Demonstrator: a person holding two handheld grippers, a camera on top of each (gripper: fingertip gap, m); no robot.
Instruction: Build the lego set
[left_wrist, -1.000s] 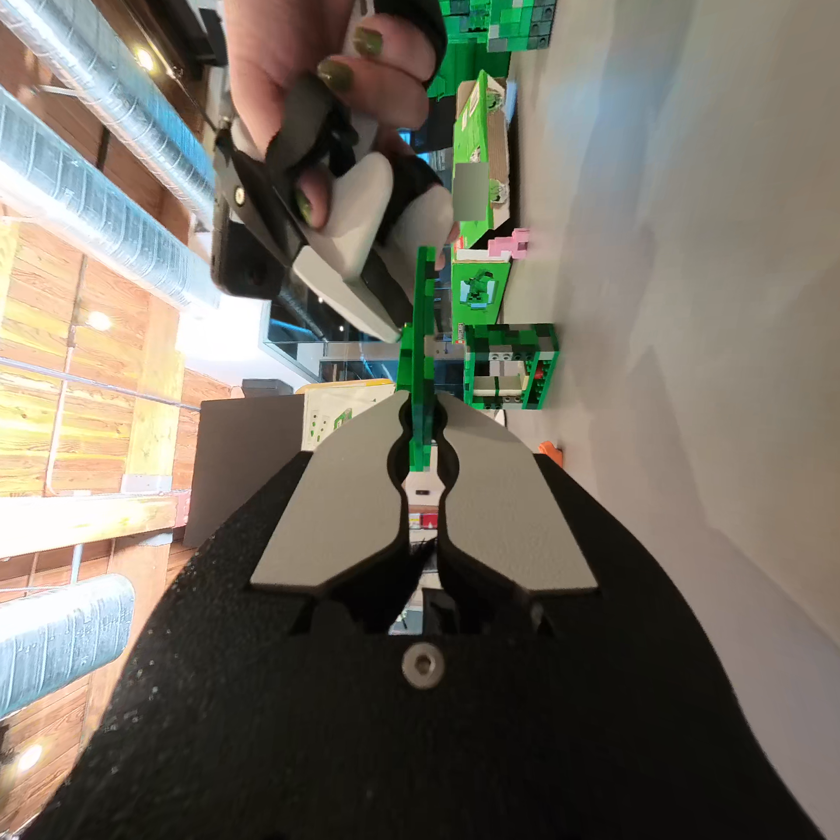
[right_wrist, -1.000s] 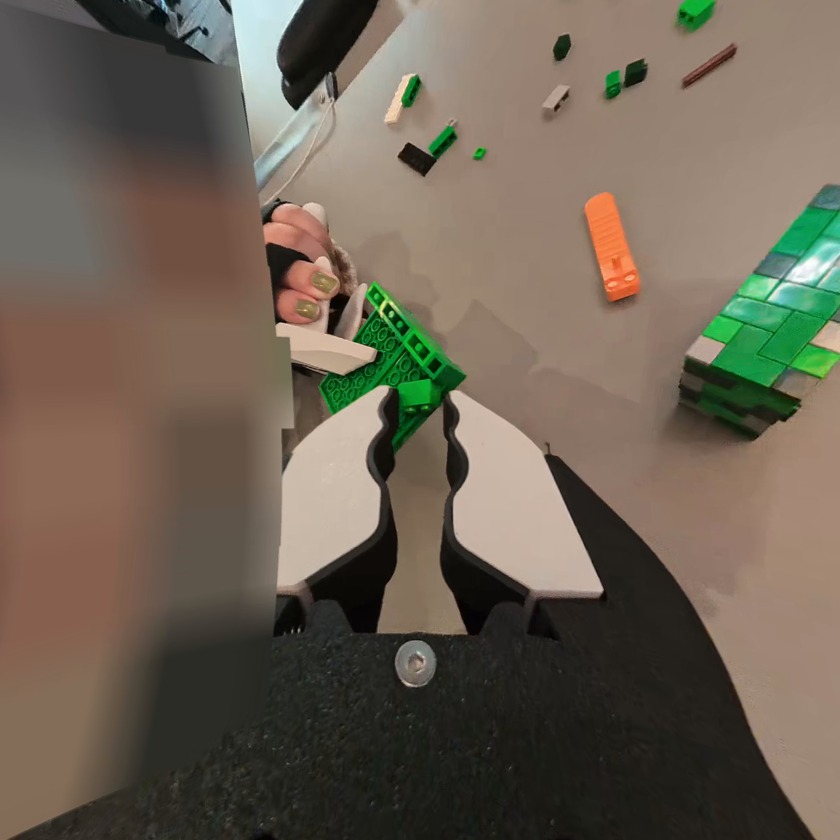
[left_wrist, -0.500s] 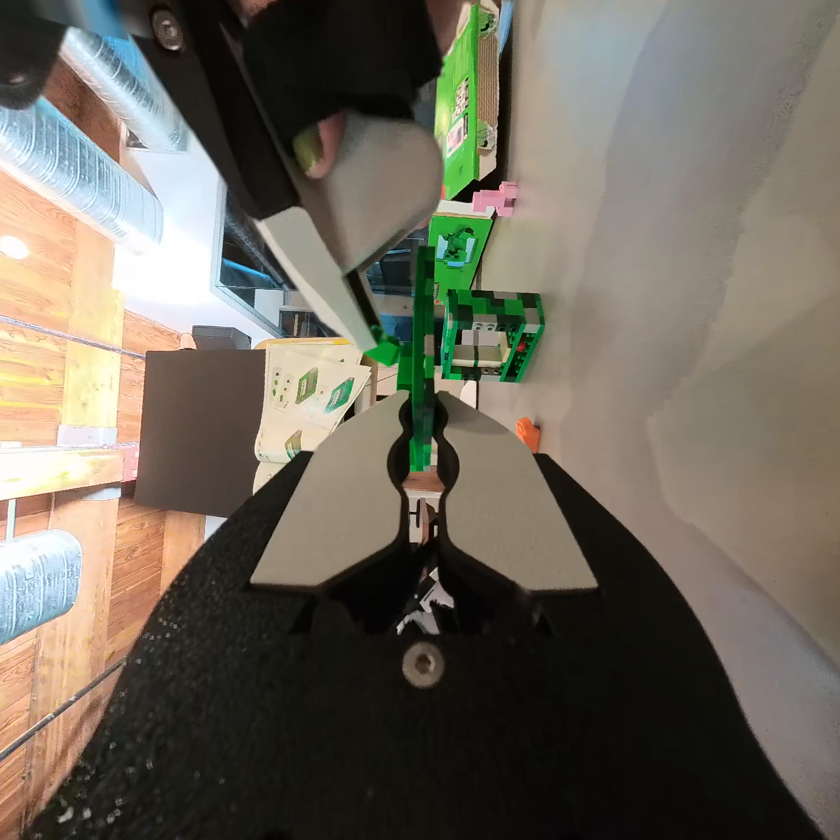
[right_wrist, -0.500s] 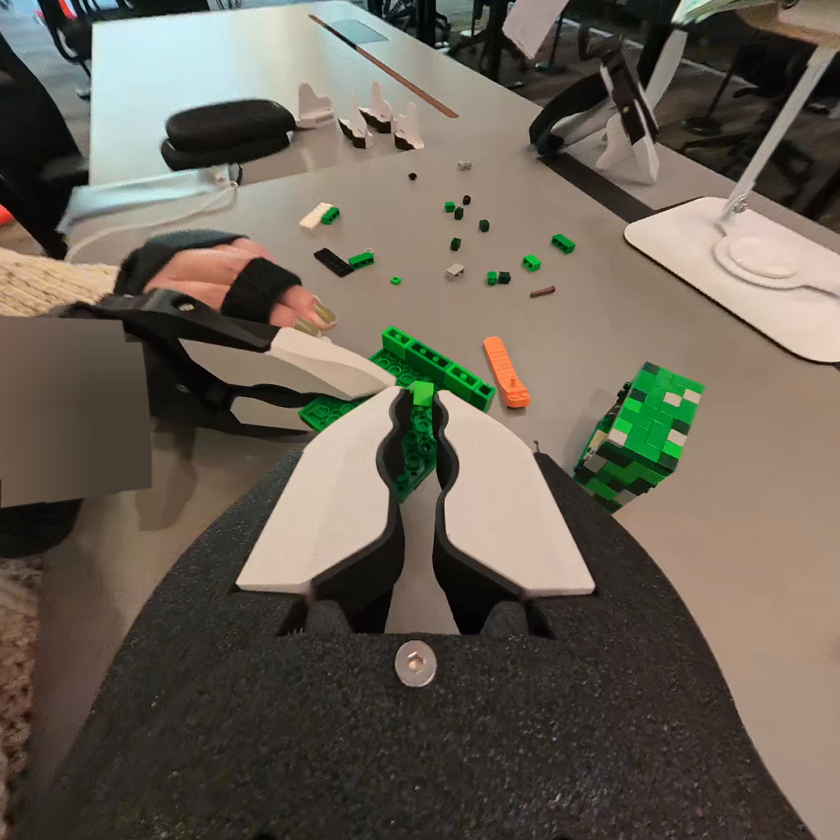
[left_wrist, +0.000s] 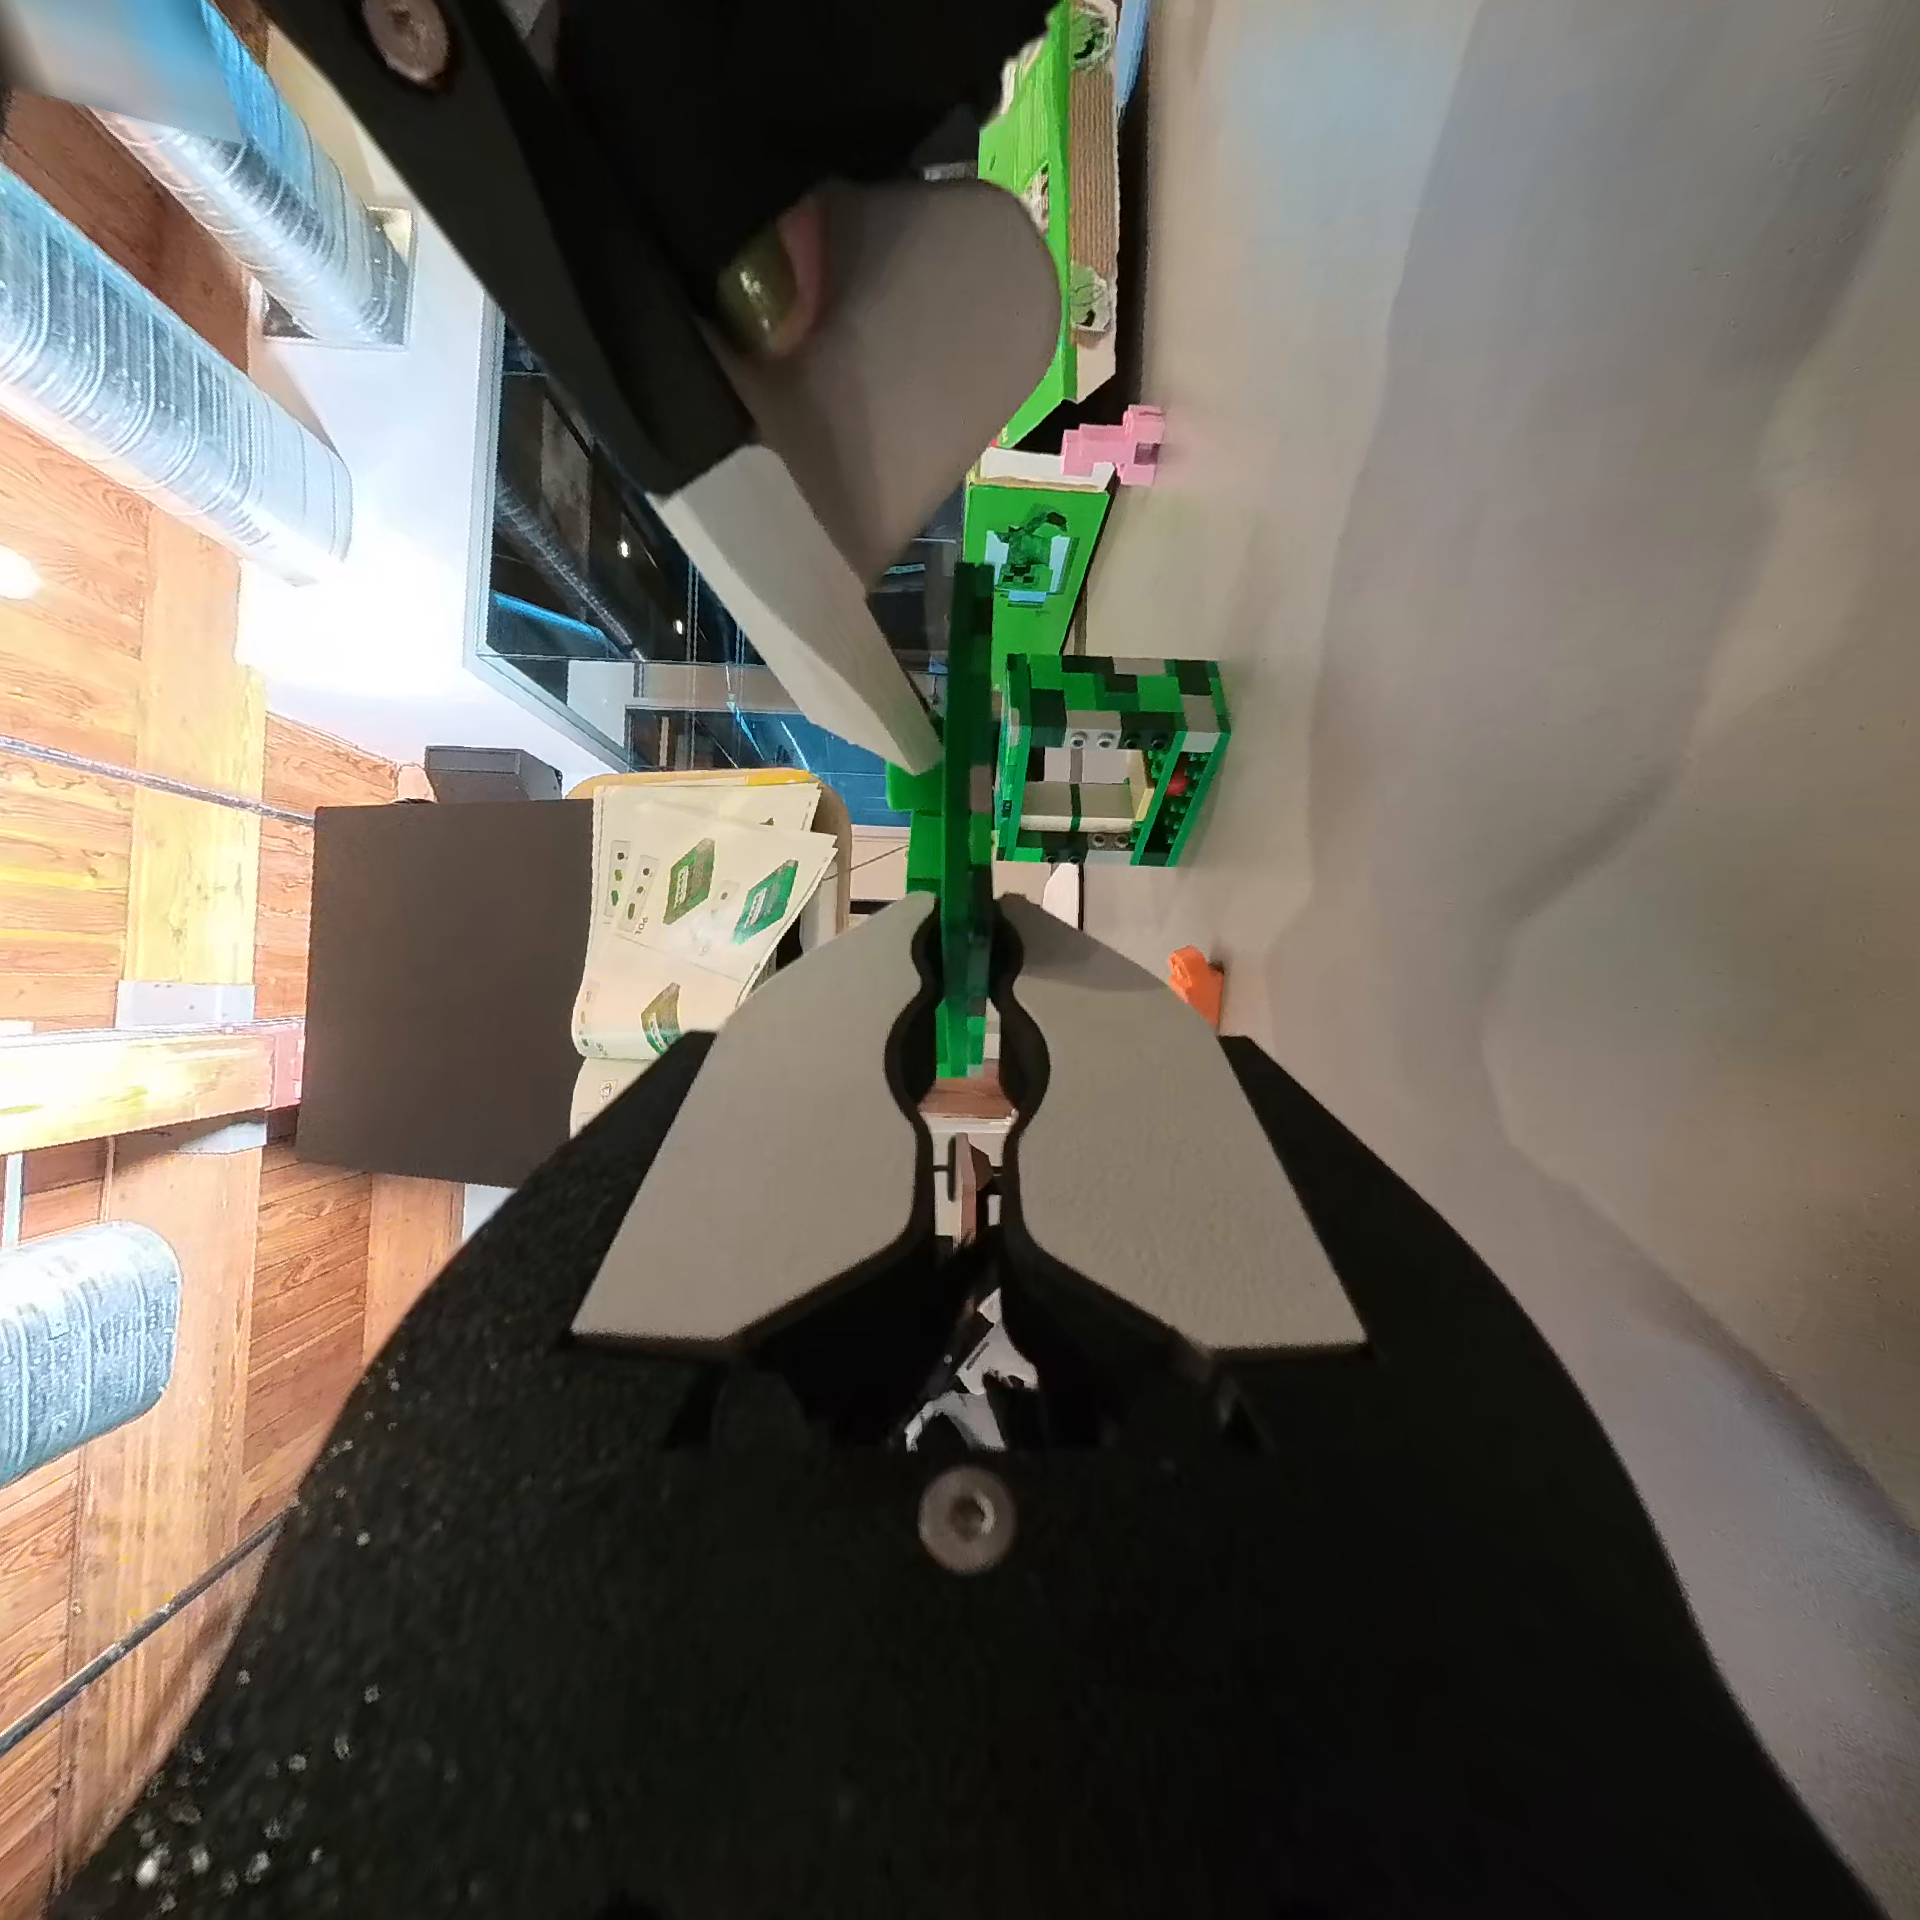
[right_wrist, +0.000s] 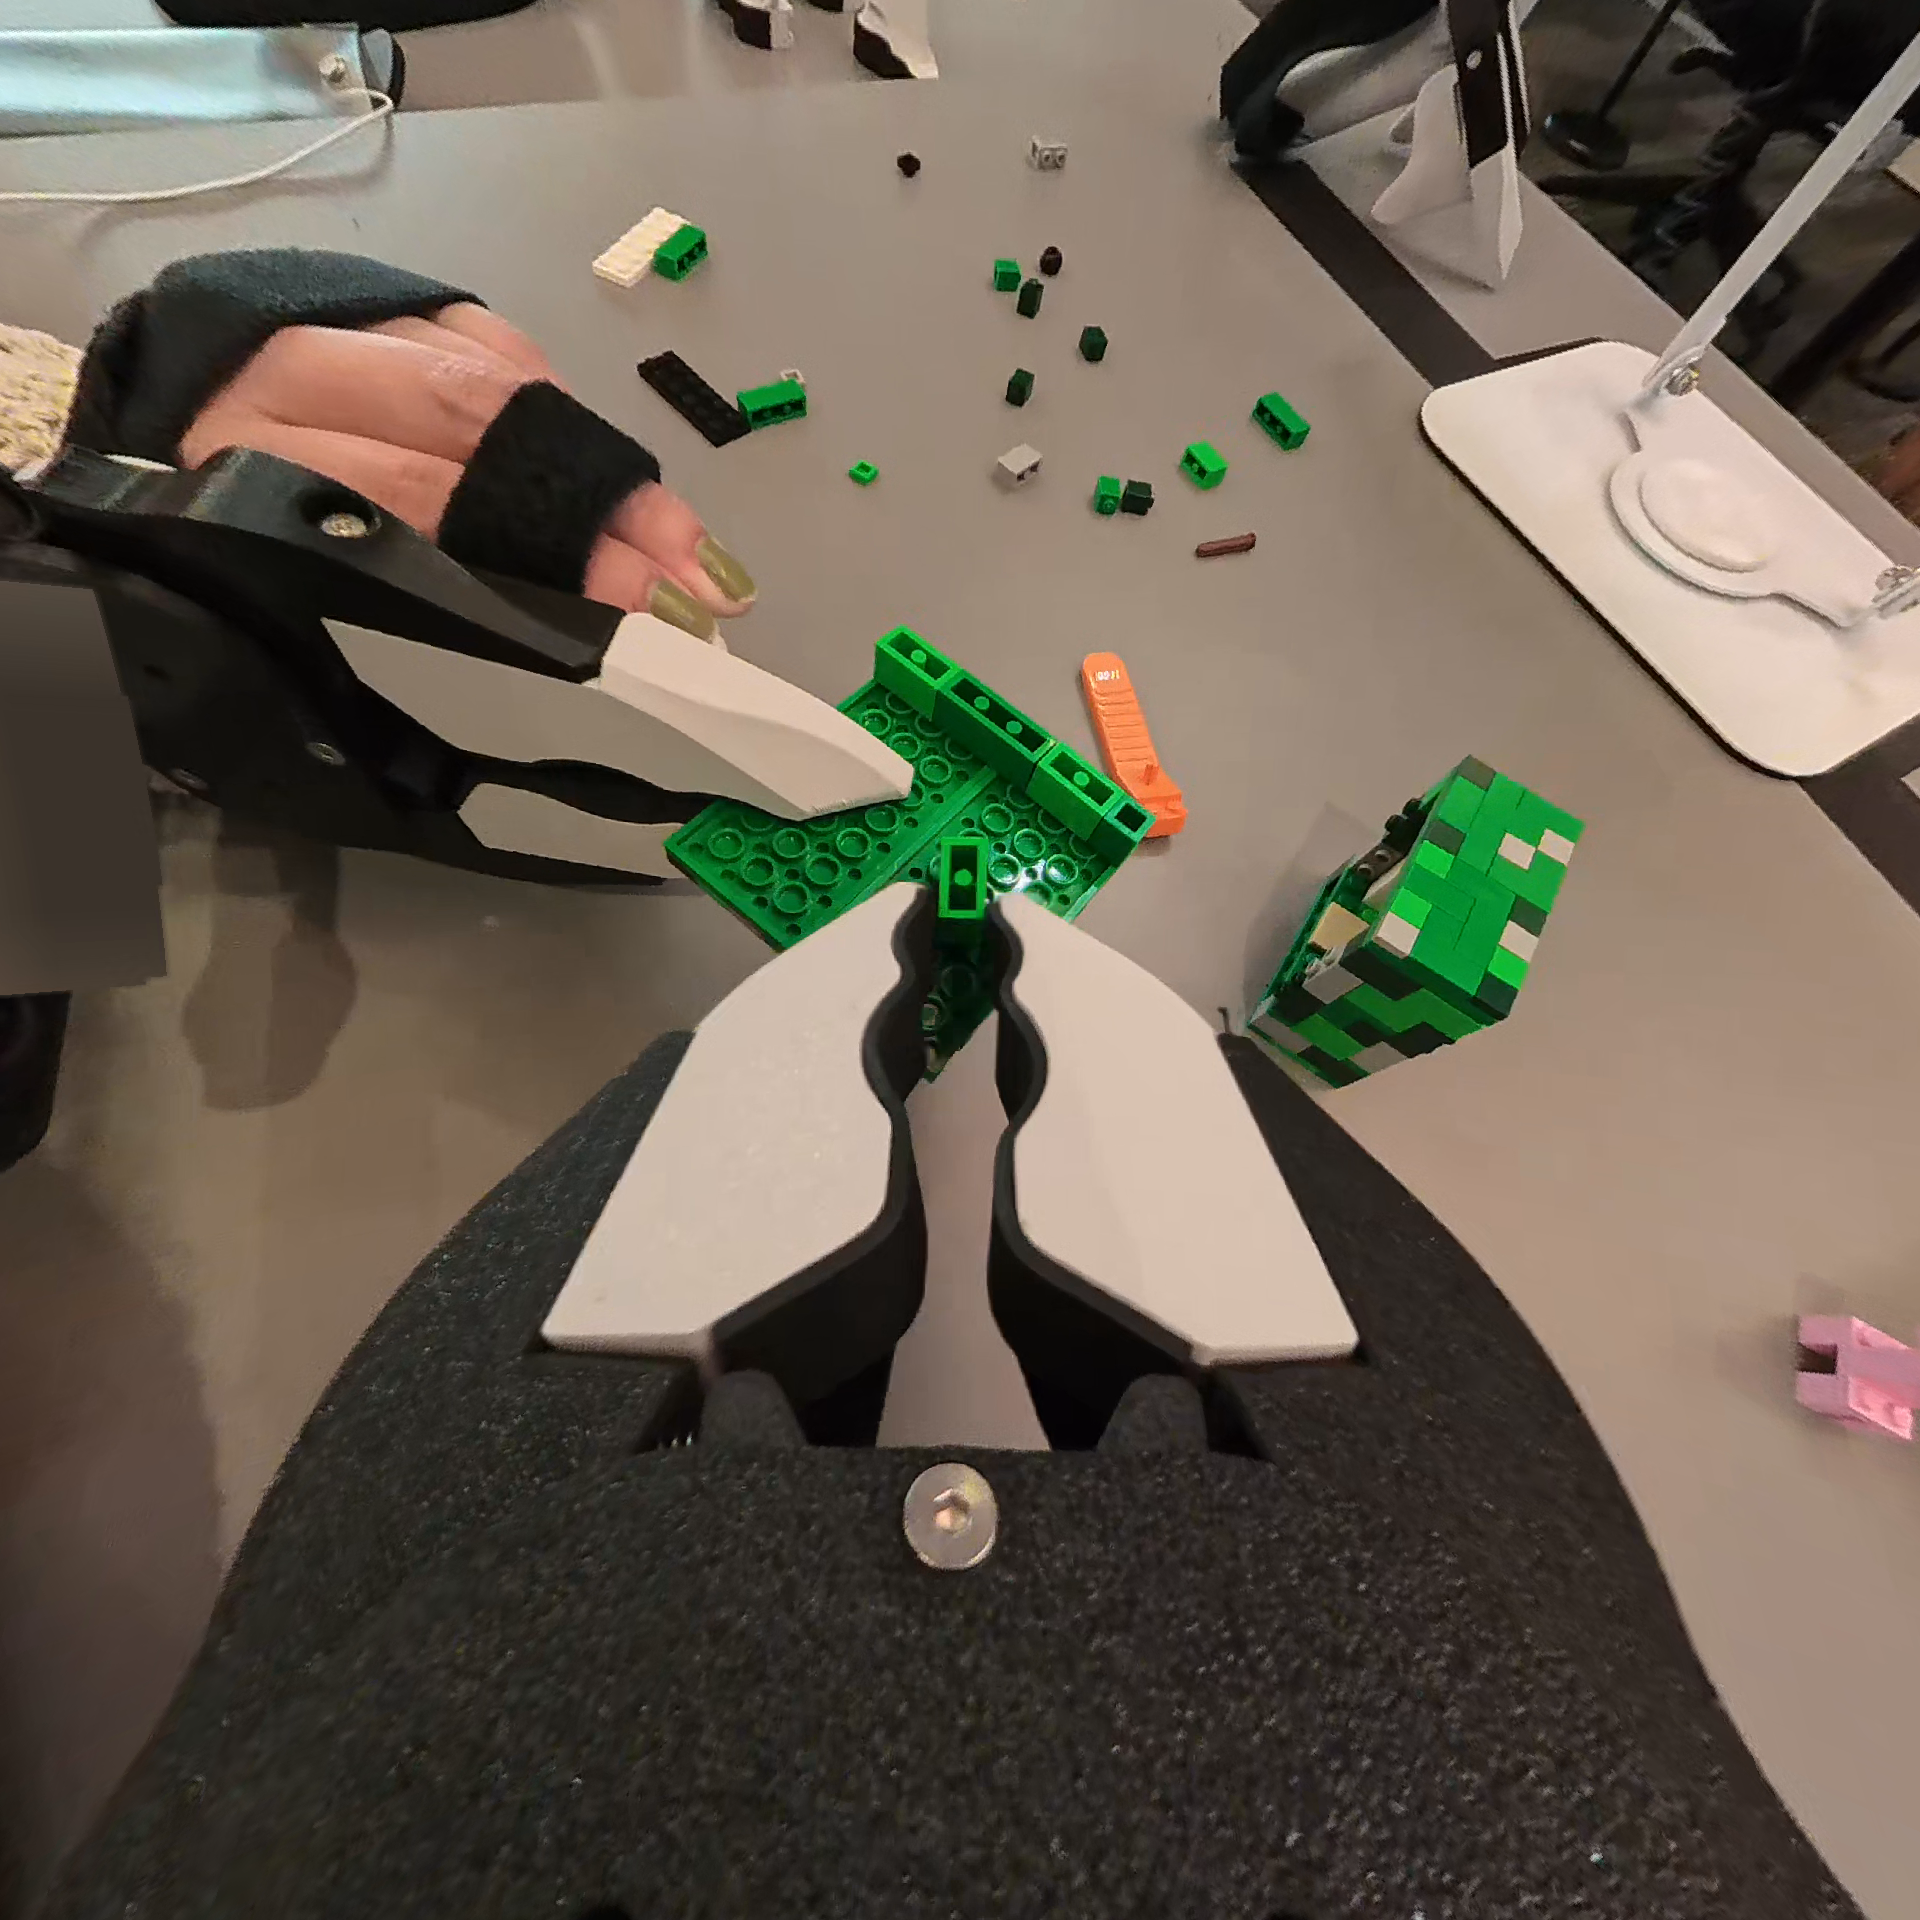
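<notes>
Two grippers meet over one green plate assembly (left_wrist: 968, 790): in the left wrist view, the left gripper (left_wrist: 966, 920) pinches it edge-on, apparently steadying it. In the right wrist view, the right gripper (right_wrist: 954, 914) fingers nip a small green brick (right_wrist: 961, 881) above the underside-up plate, left of the finished green cube (right_wrist: 1423, 925) on the tabletop (right_wrist: 1455, 623), seemingly for pressing on.

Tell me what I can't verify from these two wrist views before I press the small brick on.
- Small green brick: right wrist view; its contact with the green plate is hidden by the brick itself.
- Same plate: left wrist view shows it only edge-on.
- Left tool: its lower finger is mostly hidden under the plate in the right wrist view.
- Pink piece: cut off by the frame edge.
</notes>
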